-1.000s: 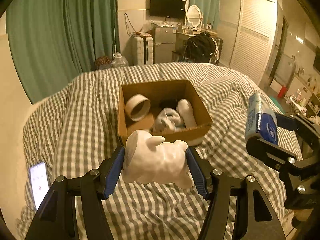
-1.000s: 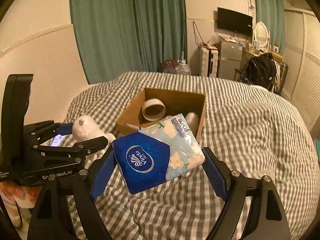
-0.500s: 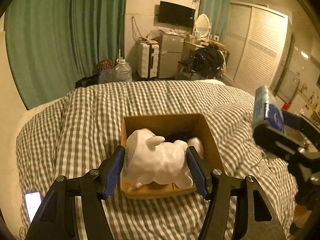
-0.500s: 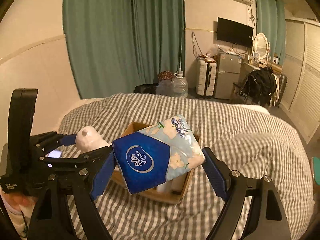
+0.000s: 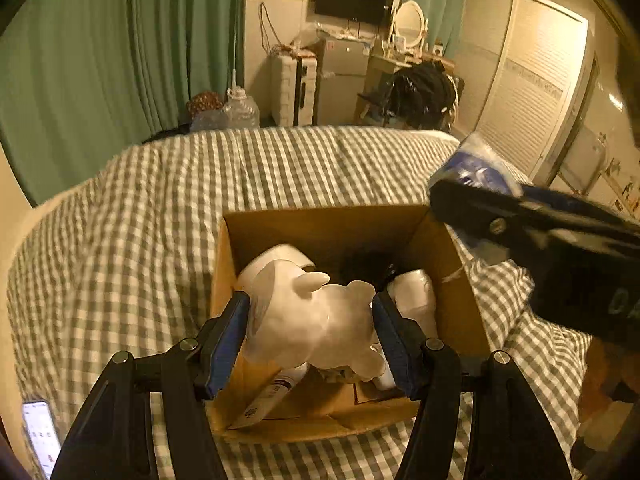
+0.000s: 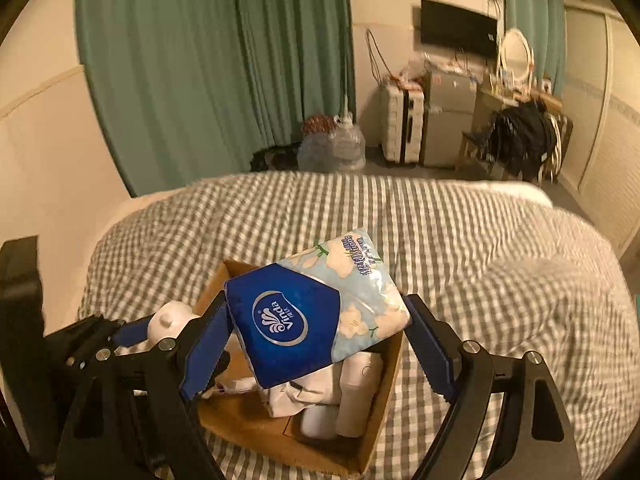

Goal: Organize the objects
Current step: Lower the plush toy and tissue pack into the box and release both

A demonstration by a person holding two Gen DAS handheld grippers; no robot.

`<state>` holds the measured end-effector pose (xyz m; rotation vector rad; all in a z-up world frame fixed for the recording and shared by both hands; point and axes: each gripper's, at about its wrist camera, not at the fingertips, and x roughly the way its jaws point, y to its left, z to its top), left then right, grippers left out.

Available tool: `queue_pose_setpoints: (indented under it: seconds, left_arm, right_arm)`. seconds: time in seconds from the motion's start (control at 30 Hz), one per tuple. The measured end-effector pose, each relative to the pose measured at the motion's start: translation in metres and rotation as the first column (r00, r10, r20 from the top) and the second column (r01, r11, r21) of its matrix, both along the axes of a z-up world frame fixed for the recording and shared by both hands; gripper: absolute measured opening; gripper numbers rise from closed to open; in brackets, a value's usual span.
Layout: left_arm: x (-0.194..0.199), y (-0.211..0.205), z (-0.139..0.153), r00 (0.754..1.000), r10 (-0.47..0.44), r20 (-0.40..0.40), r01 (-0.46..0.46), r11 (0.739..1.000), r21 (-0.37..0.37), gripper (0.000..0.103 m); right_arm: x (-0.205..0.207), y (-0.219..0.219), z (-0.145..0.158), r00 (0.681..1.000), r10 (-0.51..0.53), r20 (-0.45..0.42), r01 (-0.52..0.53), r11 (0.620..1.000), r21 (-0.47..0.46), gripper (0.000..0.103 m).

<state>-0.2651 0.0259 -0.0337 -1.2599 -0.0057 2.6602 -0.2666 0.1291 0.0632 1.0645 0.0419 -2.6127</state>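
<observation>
My left gripper (image 5: 310, 332) is shut on a white plush toy (image 5: 312, 320) and holds it over the open cardboard box (image 5: 320, 224) on the checked bed. My right gripper (image 6: 316, 340) is shut on a blue Vinda tissue pack (image 6: 312, 312) and holds it above the same box (image 6: 384, 412). The box holds a tape roll (image 5: 288, 254), a white bottle (image 6: 360, 384) and other white items. The right gripper with the pack shows at the right in the left wrist view (image 5: 472, 180). The left gripper with the toy shows at the left in the right wrist view (image 6: 168, 320).
A phone (image 5: 40, 428) lies on the checked duvet (image 5: 140, 240) at the near left. Green curtains (image 6: 220, 60), a suitcase (image 6: 400, 128), a small fridge, a water jug (image 6: 340, 148) and a chair with dark clothes (image 6: 520, 136) stand beyond the bed.
Both grippers have moved forward over the box with their loads. The box now lies right under the toy and the tissue pack.
</observation>
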Motion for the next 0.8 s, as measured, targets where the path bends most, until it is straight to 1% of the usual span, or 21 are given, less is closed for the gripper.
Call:
queue_pose_setpoints:
  seconds: [0.1,0.2,0.3,0.47,0.73,0.8]
  left_arm:
    - [-0.003,0.001,-0.015,1.0,0.003,0.015,-0.003,1.0,-0.017,0.064]
    - [-0.006,0.0,-0.027,1.0,0.007,0.03,-0.007,1.0,-0.008,0.064]
    - [-0.008,-0.001,-0.037,1.0,0.005,0.027,-0.005,1.0,-0.012,0.064]
    - [-0.007,0.0,-0.046,1.0,-0.012,0.02,0.012,1.0,-0.019,0.064]
    - [-0.011,0.002,-0.059,0.999,-0.01,0.03,0.012,0.999,-0.053,0.065]
    - [-0.014,0.001,-0.059,0.999,-0.008,0.045,0.009,0.999,-0.04,0.066]
  right_arm:
    - [-0.009,-0.001,-0.025,0.998,0.005,0.068,-0.004,1.0,-0.025,0.083]
    - [-0.014,0.003,-0.045,0.994,-0.011,0.105,0.015,0.999,-0.037,0.084]
    - [-0.017,0.002,-0.057,0.991,-0.011,0.131,0.017,0.999,-0.042,0.083]
    - [-0.022,-0.001,-0.075,0.989,-0.036,0.146,0.035,0.999,0.01,0.083]
    - [-0.03,-0.004,-0.088,0.985,-0.043,0.166,0.038,0.999,0.033,0.084]
    - [-0.026,-0.002,-0.087,0.988,-0.045,0.149,0.042,0.999,0.022,0.085]
